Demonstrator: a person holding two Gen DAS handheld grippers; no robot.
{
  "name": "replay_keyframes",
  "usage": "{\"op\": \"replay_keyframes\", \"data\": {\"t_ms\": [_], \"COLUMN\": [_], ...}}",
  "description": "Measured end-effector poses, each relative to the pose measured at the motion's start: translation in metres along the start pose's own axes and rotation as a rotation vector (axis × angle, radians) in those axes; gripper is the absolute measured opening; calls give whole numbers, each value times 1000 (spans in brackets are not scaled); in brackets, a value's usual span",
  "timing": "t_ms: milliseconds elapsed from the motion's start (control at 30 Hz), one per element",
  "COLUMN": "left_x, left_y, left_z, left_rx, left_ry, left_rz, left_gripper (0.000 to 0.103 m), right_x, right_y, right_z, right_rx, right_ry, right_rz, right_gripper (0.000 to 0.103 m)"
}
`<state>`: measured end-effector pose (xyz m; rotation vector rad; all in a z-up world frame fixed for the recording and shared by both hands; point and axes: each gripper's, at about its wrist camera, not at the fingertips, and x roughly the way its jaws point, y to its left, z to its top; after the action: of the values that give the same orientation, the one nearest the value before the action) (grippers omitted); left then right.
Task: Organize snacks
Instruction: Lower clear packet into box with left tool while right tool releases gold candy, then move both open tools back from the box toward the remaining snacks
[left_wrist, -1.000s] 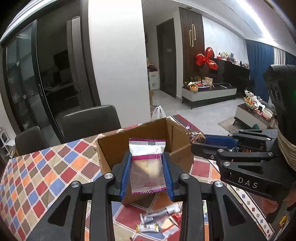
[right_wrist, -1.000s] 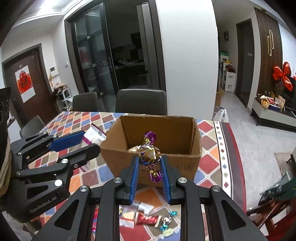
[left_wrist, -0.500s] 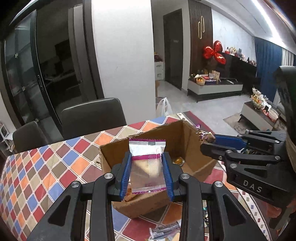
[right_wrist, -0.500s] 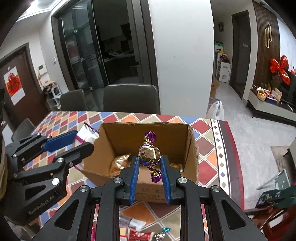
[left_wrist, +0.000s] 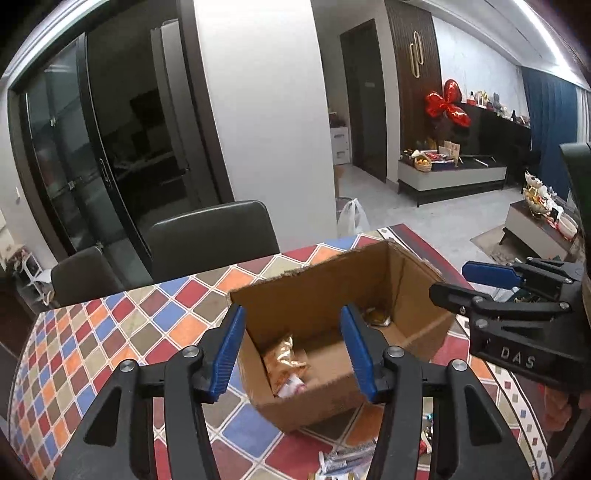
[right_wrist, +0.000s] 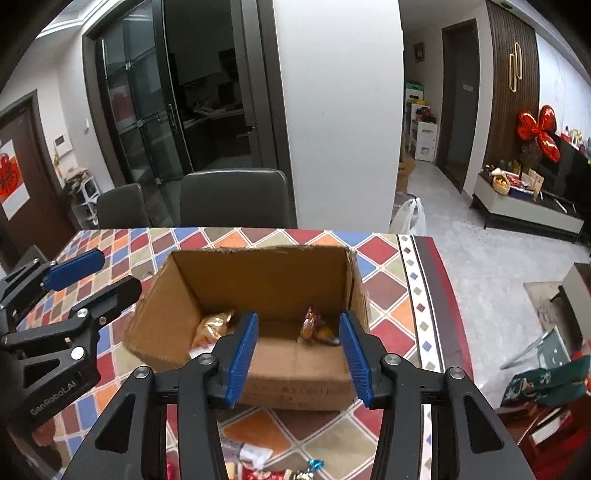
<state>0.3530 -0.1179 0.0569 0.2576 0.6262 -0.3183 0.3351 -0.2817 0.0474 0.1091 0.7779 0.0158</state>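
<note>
An open cardboard box (left_wrist: 314, 280) (right_wrist: 266, 269) stands on the checkered tablecloth. My left gripper (left_wrist: 291, 347) is open and empty, held above the box's near left corner. My right gripper (right_wrist: 297, 349) is open and empty over the box's near wall. Inside the box lie a gold-wrapped snack (left_wrist: 284, 358) (right_wrist: 212, 325), the white and pink packet (left_wrist: 291, 387), and the gold and purple candy (right_wrist: 310, 326) next to another gold candy (left_wrist: 376, 316) (right_wrist: 327, 334). Each gripper shows in the other's view, the right (left_wrist: 491, 284) and the left (right_wrist: 85, 277).
Loose wrapped snacks lie on the table in front of the box (left_wrist: 343, 459) (right_wrist: 258, 454). Two dark chairs (left_wrist: 210, 236) (right_wrist: 232, 199) stand at the table's far side. The table's right edge (right_wrist: 428, 280) borders the open floor.
Both grippers moved forward over the box and opened. The white and pink packet dropped from the left one and the gold and purple candy from the right one into the box.
</note>
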Motion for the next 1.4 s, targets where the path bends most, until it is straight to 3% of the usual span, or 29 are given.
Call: {"op": "replay_keyframes", "data": {"t_ms": [300,667,833,1400], "left_x": [-36,-46,-44,-9], "left_y": [-10,-42,-51,-81], "left_z": [-27,-74,-94,-153], "left_rx": [-10,100,133,290], "left_ry": [-30,-46,-49,89], "left_rz": [-71,-150,-220,-298], "left_gripper": [53,53,53,53], "right_x": [-30,-55,-56,-17], "right_y": [2,7,6,-3], "right_z": [-29,-75,-99,-176], "right_rx": [36,-3,4,87], "right_ry": [-14,-40,-34,120], "right_rz": [42,-8,-25,-29], "right_gripper": [47,47,47,47]}}
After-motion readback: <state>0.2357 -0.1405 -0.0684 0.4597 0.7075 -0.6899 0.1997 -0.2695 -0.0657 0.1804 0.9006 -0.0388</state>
